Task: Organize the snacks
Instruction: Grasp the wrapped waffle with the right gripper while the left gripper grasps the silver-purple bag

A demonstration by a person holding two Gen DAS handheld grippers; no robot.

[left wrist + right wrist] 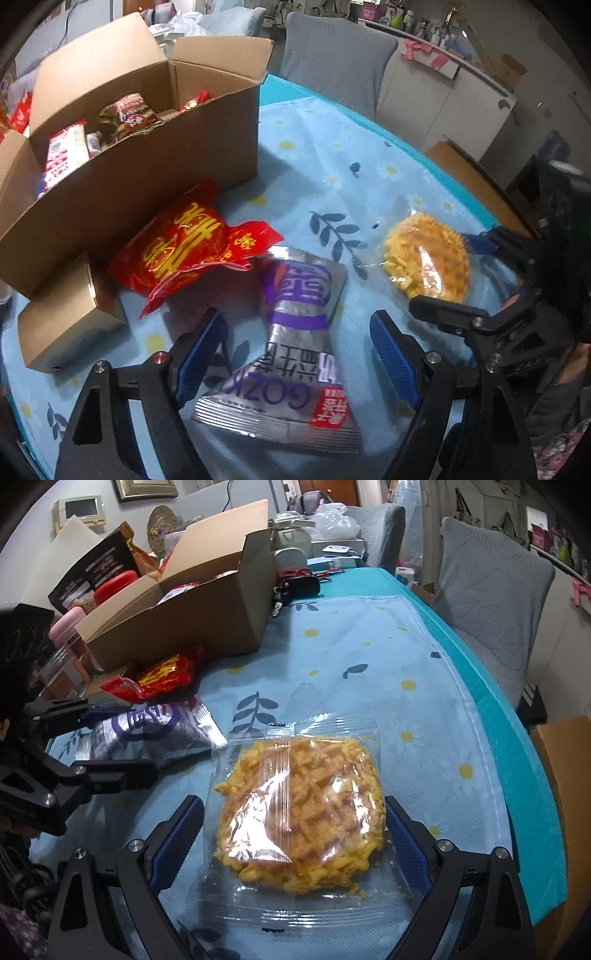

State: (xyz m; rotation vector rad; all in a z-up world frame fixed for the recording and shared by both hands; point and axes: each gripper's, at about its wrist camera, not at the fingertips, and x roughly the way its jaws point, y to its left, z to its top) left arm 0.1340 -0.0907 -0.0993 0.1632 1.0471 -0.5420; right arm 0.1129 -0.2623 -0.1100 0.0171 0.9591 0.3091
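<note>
A silver and purple snack packet [295,350] lies flat on the flowered cloth, and my left gripper [297,315] stands open astride it, blue pads clear of both sides. A red and gold packet [184,247] lies just beyond it, against the open cardboard box [129,184], which holds several snacks. A yellow waffle cake in a clear wrapper [299,812] lies between the fingers of my right gripper [291,805], which is open with its pads at the wrapper's edges. In the right wrist view the left gripper [96,738] straddles the silver packet [147,731].
A small brown box [70,321] sits at the big box's near corner. Grey chairs [491,602] stand along the table's teal edge [517,738]. Keys, jars and other clutter [295,587] crowd the far end behind the box [177,627].
</note>
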